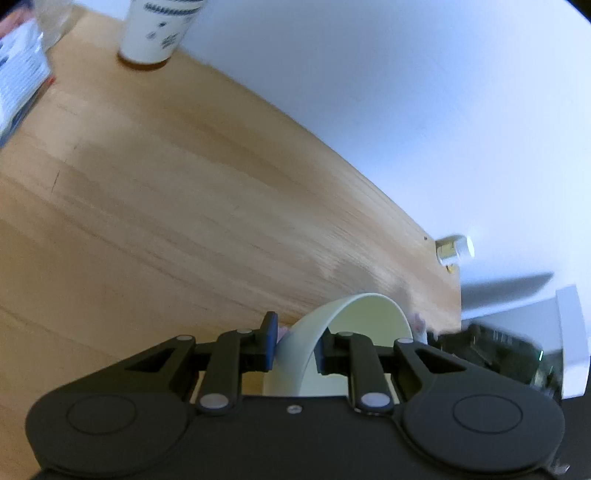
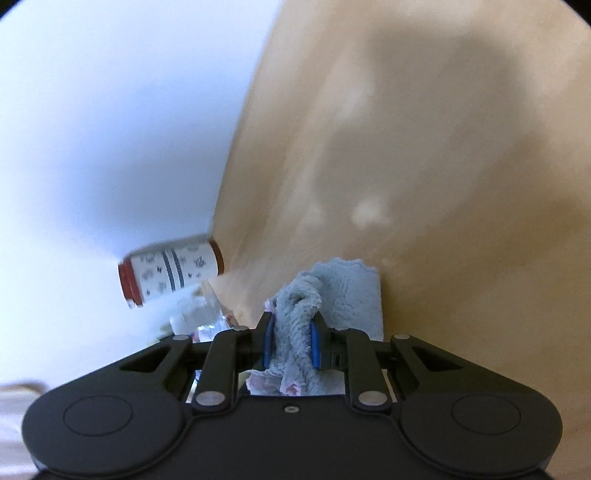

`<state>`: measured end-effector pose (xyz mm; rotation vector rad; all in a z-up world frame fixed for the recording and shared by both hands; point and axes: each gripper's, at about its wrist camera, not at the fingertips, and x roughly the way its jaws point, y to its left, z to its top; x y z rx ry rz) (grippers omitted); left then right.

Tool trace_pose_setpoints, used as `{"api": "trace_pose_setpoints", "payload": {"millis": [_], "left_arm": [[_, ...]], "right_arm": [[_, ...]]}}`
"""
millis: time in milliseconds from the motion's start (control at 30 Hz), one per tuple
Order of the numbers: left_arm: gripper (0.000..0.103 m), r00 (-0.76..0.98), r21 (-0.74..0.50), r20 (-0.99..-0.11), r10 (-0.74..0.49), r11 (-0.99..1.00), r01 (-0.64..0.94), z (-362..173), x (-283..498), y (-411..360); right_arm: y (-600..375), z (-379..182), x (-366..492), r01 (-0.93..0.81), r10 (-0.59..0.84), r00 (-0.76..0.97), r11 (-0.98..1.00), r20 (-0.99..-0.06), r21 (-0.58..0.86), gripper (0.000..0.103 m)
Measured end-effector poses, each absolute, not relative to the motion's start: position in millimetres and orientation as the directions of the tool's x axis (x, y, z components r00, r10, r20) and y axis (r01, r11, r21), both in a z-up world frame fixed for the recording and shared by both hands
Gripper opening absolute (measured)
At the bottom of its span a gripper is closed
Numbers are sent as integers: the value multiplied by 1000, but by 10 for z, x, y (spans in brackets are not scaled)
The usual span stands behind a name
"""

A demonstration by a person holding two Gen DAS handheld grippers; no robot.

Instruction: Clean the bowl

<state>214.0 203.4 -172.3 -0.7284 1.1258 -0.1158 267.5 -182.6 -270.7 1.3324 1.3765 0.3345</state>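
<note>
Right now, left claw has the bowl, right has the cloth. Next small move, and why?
Probably bring the cloth over to the bowl and start wiping inside. The left claw is clamped on the bowl's rim and lifts it off the wooden table; the right claw grips the bunched cloth, which isn't touching the bowl in either view.

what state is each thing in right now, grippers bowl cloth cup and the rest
left gripper: shut on the bowl's rim
bowl: pale green, tipped on edge, held off the table
right gripper: shut on the cloth
cloth: grey-blue, bunched between the fingers
paper cup: upright on the wooden table
small bottle: at the table's far edge, too blurred to judge
</note>
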Motion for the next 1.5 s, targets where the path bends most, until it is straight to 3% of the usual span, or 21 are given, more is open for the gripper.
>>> {"api": "trace_pose_setpoints", "payload": {"millis": [433,800,1167,1500], "left_arm": [[19,507,-637,-751,-423,665,-390,-1756,2076,2159],[18,479,-605,-774,-415,710,-362,-1765,2086,2044],[19,518,-633,-750,-411,673,-383,-1730,2120,2170],[18,549,-633,-745,-379,662,-402,-1691,2121,2230]], "right_arm": [[-1878,-2639,2595,546,776,372,260,-509,796,21],[-1984,-2715,2440,613,710,465,173,-529,771,21],[-1982,-2663,2131,644,731,421,176,-537,744,21],[-1895,-2568,2352,603,704,440,228,-557,764,21]]}}
